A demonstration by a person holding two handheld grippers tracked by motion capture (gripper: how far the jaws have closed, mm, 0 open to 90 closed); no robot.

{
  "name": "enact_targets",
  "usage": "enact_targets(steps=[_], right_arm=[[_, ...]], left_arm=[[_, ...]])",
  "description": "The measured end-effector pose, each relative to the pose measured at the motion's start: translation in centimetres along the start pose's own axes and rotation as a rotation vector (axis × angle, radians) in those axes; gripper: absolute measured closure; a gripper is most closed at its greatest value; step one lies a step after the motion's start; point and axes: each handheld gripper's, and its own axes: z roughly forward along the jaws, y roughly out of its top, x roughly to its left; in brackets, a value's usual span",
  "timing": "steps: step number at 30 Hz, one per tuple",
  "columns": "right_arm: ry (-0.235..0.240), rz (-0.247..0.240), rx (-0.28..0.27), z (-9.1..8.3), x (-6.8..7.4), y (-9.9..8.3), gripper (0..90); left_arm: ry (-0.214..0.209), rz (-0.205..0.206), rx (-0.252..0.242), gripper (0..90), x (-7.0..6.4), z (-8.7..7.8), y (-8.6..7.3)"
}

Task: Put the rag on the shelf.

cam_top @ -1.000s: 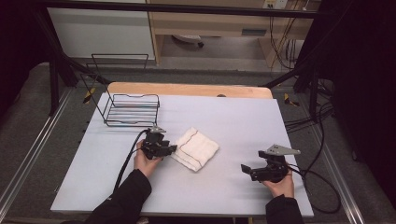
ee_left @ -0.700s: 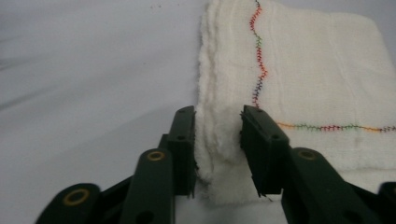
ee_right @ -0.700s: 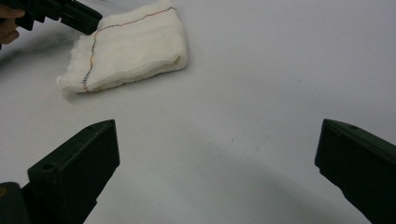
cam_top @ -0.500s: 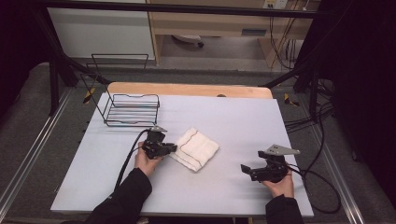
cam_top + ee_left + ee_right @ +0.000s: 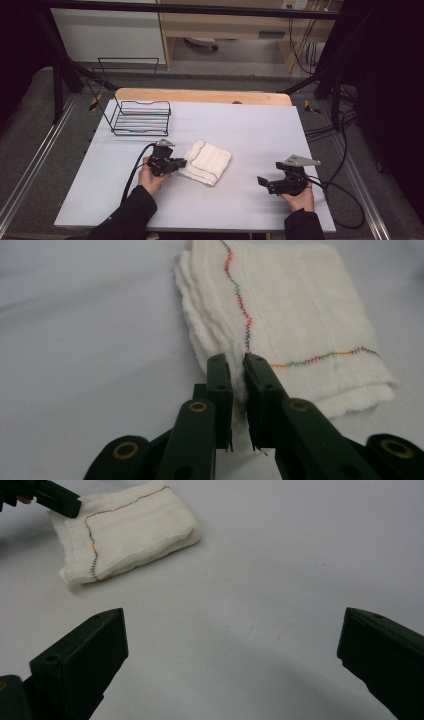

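The left tongs are pinched on the near edge of the folded cloth (probably to lift it). The cloth lies mid-desk. The right tongs wait wide apart, well away.

One folded cloth, one wire basket, two grippers

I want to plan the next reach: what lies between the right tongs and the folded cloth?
Nothing: only bare table separates the open right tongs from the folded cloth, as the high view and right gripper view show.
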Motion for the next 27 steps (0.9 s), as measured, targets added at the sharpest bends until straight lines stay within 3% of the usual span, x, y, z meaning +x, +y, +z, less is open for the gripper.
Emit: enact_targets(steps=[4,18,27], right_arm=[[0.000,-0.001,0.002,0.0,0.0,0.0,0.5],[0.004,-0.005,0.008,0.2,0.2,0.0,0.7],[0.009,-0.011,0.016,0.5,0.6,0.1,0.8]], left_arm=[[0.005,0.020,-0.002,81.6,-0.7,-0.8,-0.8],[0.019,0.029,-0.008,81.2,-2.4,-2.7,-3.4],[0.023,0.036,0.000,77.8,-3.1,-3.0,-4.4]])
